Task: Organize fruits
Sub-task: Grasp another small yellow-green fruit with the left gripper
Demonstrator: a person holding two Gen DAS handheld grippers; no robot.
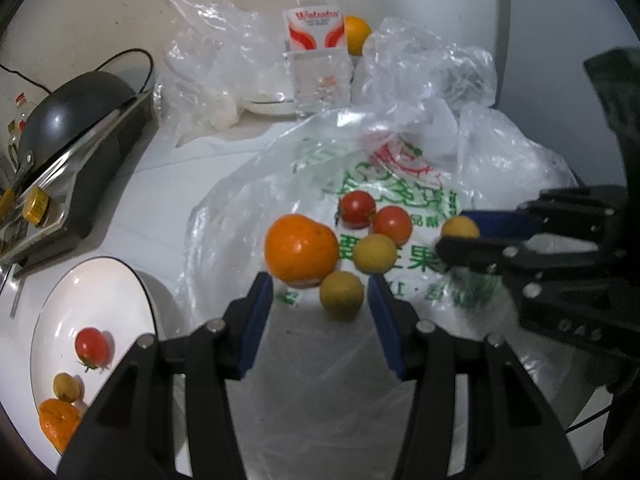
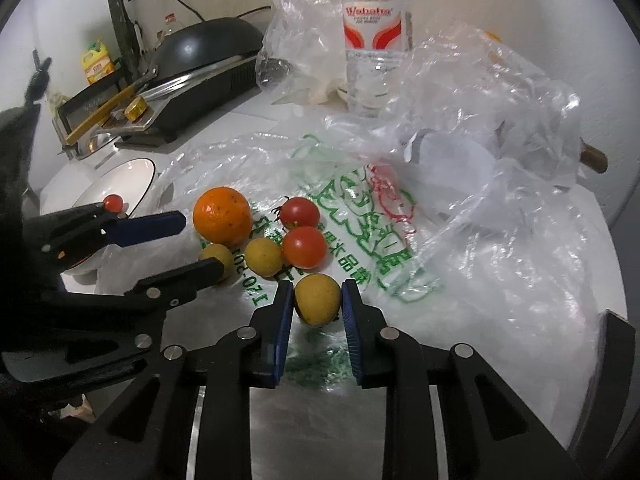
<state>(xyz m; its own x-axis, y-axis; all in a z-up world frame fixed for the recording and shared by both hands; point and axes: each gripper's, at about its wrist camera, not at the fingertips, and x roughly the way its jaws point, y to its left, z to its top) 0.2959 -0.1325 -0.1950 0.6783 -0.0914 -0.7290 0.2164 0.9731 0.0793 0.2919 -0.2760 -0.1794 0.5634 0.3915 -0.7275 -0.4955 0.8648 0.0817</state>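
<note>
While the right gripper (image 2: 317,304) is clamped on a small yellow fruit (image 2: 317,299) at the near edge of the printed plastic bag (image 2: 400,216), the left gripper (image 1: 320,280) hangs with its jaws apart and empty, another yellow fruit (image 1: 342,295) lying just ahead between its fingertips. Well off to the left sits the white plate (image 1: 60,304), already holding some fruit, so the held fruit must cross over the left gripper's side to reach it.
</note>
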